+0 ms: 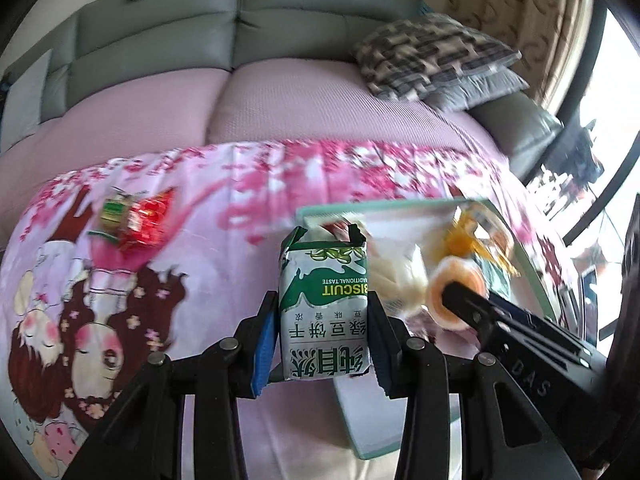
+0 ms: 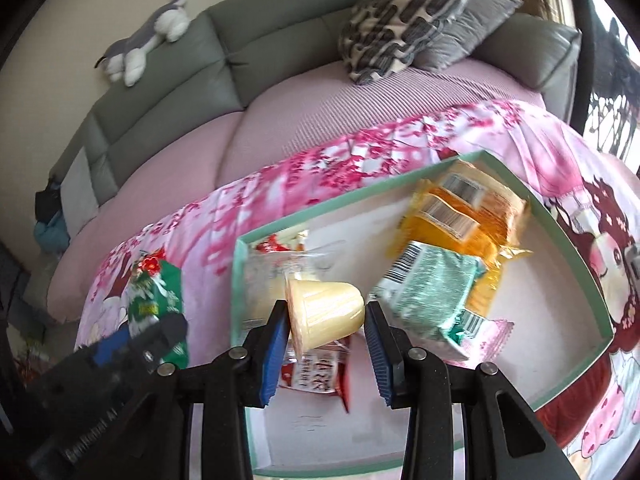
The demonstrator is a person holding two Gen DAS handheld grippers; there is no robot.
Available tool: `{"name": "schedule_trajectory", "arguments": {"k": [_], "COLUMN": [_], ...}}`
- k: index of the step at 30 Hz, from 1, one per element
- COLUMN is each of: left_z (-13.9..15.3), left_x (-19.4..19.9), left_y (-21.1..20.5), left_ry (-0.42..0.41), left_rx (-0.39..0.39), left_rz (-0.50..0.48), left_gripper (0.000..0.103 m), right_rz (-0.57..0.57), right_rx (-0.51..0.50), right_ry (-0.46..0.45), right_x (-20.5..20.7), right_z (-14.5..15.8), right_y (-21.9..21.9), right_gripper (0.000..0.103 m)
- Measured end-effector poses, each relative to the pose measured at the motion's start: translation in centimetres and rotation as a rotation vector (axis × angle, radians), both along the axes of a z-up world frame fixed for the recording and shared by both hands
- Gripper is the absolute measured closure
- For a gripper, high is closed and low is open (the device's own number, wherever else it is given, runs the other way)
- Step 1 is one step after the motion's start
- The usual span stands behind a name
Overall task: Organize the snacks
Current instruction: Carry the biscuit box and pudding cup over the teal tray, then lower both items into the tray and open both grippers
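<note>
My left gripper (image 1: 323,324) is shut on a green and white biscuit packet (image 1: 324,308) and holds it above the cloth at the left edge of the green-rimmed tray (image 1: 360,432). My right gripper (image 2: 326,334) is shut on a pale yellow jelly cup (image 2: 326,314), lying sideways between the pads, over the tray (image 2: 592,280). In the tray lie orange packets (image 2: 464,208), a green packet (image 2: 428,292) and a red and white packet (image 2: 316,376). The right gripper with the cup (image 1: 454,292) shows in the left wrist view. The left gripper with the biscuit packet (image 2: 158,304) shows in the right wrist view.
A red and green snack bundle (image 1: 136,220) lies on the pink cartoon cloth (image 1: 200,264) at the left. Behind stands a grey sofa (image 1: 240,28) with a pink cover, patterned cushions (image 1: 432,52) and a plush toy (image 2: 148,40).
</note>
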State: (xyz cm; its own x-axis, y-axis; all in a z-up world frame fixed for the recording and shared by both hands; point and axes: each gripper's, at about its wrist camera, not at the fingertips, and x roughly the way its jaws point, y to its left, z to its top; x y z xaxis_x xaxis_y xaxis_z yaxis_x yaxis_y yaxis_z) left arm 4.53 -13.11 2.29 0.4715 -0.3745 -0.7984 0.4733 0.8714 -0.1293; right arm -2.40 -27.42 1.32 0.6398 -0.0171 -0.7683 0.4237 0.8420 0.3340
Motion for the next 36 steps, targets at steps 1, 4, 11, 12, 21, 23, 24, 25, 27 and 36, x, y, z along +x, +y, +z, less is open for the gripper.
{"name": "schedule_trajectory", "arguments": {"k": [1,4,11,12,21,23,24,25,27,36], "left_z": [-0.3,-0.8,-2.3,-2.5,-3.9,-4.0,-4.0,-4.0,-4.0,-4.0], "left_x": [-0.1,-0.2,0.7,0.7,0.3,0.1,-0.1,-0.2,-0.3,-0.3], "left_y": [-0.5,-1.2,-1.3,-1.4,-3.8,-4.4,-4.6,-4.9,-5.3,-5.5], "left_ry": [0.006,0.009,0.029,0.028,0.026,0.024,0.022,0.018,0.012,0.014], "left_rx": [0.007,0.026,0.052,0.055,0.095,0.101,0.102,0.103,0.108,0.119], "left_rz": [-0.011,-0.016,0.009,0.004,-0.064,-0.081,-0.089,-0.097,-0.111,-0.110], "left_gripper": [0.060,0.060,0.060,0.060,0.060,0.060,0.061,0.061,0.061,0.056], "right_rz": [-0.007,-0.023,-0.039,-0.039,-0.061,-0.072,-0.076,-0.082,-0.088,-0.087], "right_rx": [0.011,0.028,0.037,0.038,0.044,0.048,0.049,0.049,0.046,0.034], "right_ry": [0.003,0.001,0.009,0.009,0.011,0.012,0.014,0.016,0.021,0.031], "right_x": [-0.1,-0.2,-0.2,-0.2,-0.4,-0.5,-0.6,-0.6,-0.7,-0.5], "right_z": [-0.2,-0.5,-0.7,-0.7,-0.9,-0.9,-1.0,-1.0,-1.1,-1.1], "right_y": [-0.3,-0.8,-1.0,-1.0,-1.6,-1.9,-2.0,-2.1,-2.2,-2.1], "right_gripper": [0.062,0.062,0.062,0.062,0.062,0.062,0.062,0.062,0.062,0.062]}}
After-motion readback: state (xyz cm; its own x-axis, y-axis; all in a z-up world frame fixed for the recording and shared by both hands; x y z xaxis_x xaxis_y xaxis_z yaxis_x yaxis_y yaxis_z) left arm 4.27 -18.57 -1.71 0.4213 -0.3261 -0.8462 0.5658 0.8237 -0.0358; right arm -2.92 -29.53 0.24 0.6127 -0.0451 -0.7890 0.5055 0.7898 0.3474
